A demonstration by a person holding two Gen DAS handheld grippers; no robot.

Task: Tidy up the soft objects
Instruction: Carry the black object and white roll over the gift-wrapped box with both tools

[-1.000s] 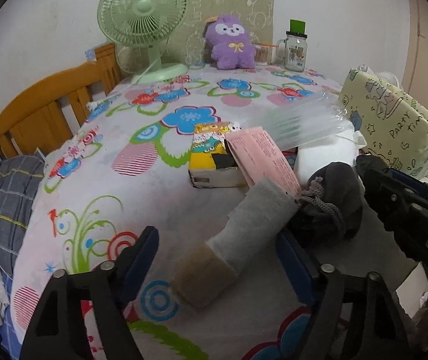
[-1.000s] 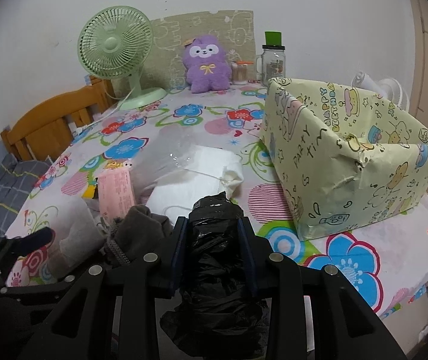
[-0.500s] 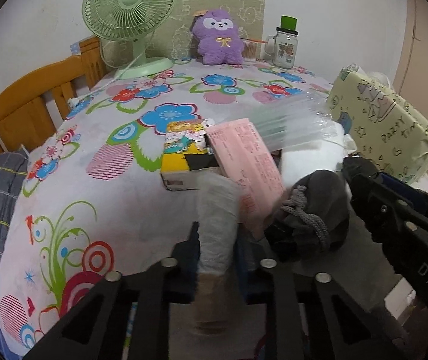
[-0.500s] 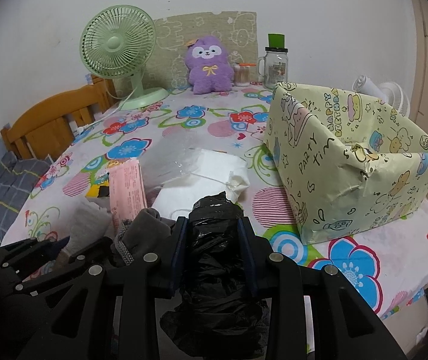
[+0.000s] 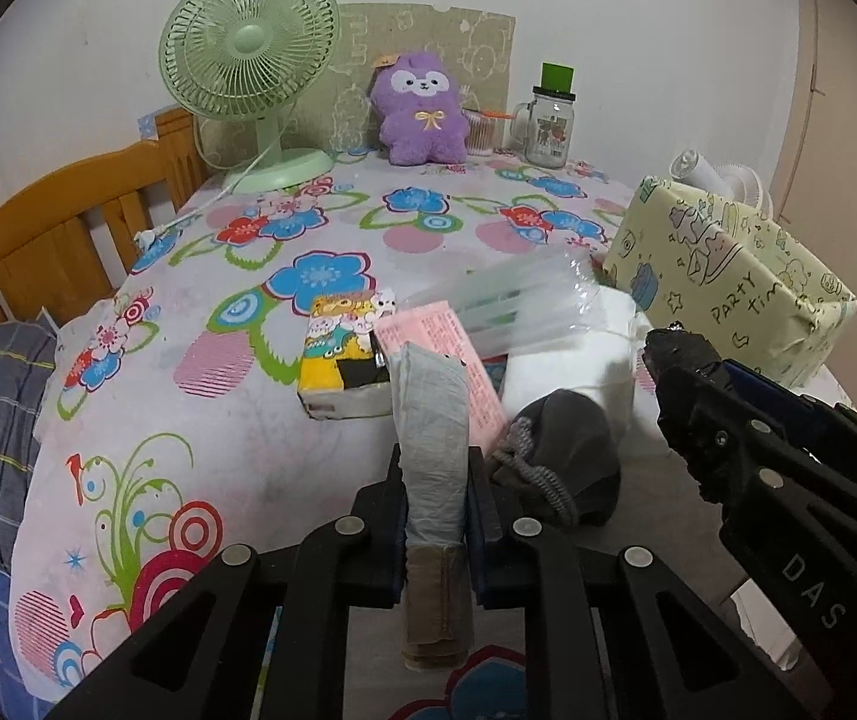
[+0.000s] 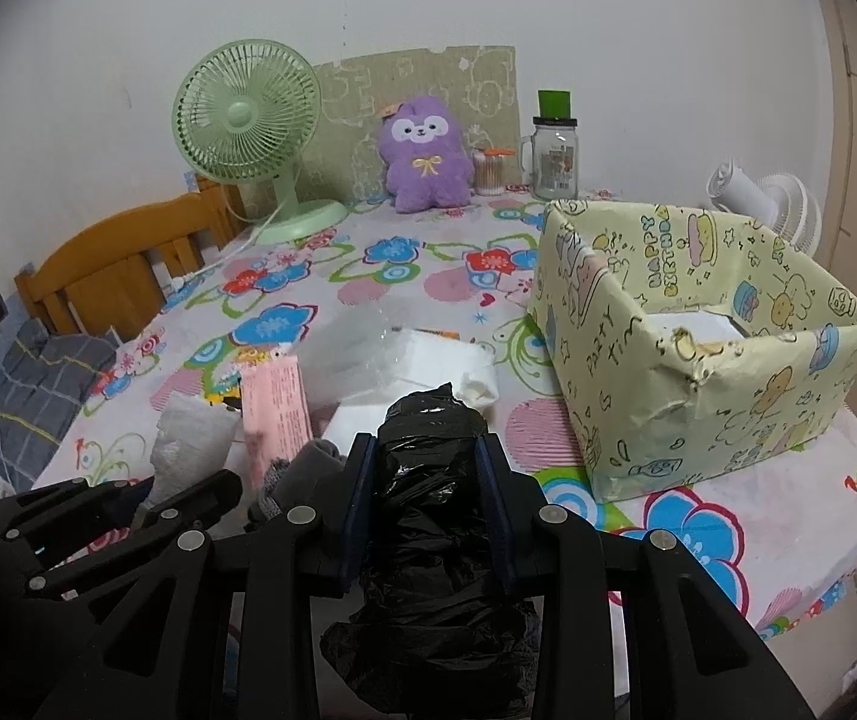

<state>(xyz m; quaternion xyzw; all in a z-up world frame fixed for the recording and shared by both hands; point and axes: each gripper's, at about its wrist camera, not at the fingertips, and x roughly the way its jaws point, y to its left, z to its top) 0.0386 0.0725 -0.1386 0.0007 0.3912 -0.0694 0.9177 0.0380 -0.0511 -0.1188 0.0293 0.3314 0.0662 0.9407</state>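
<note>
My left gripper (image 5: 436, 468) is shut on a grey sock with a tan cuff (image 5: 431, 420), which stands upright between the jaws, lifted off the flowered tablecloth. My right gripper (image 6: 425, 462) is shut on a crumpled black plastic bag (image 6: 428, 516); it shows at the right of the left wrist view (image 5: 677, 354). A dark grey drawstring pouch (image 5: 566, 456) lies on the table between the grippers. The yellow party-paper box (image 6: 698, 360) stands open-topped to the right, with something white inside.
A pink packet (image 5: 446, 354), a cartoon-printed carton (image 5: 338, 354), a clear plastic bag (image 5: 524, 300) and white tissue (image 6: 428, 360) lie mid-table. A green fan (image 5: 248, 66), purple plush (image 5: 419, 114) and glass jar (image 5: 548, 126) stand at the back. A wooden bed rail (image 5: 56, 228) is on the left.
My left gripper closed on the grey sock and raised it upright from lying flat. The right gripper kept holding the black bag and shifted slightly.
</note>
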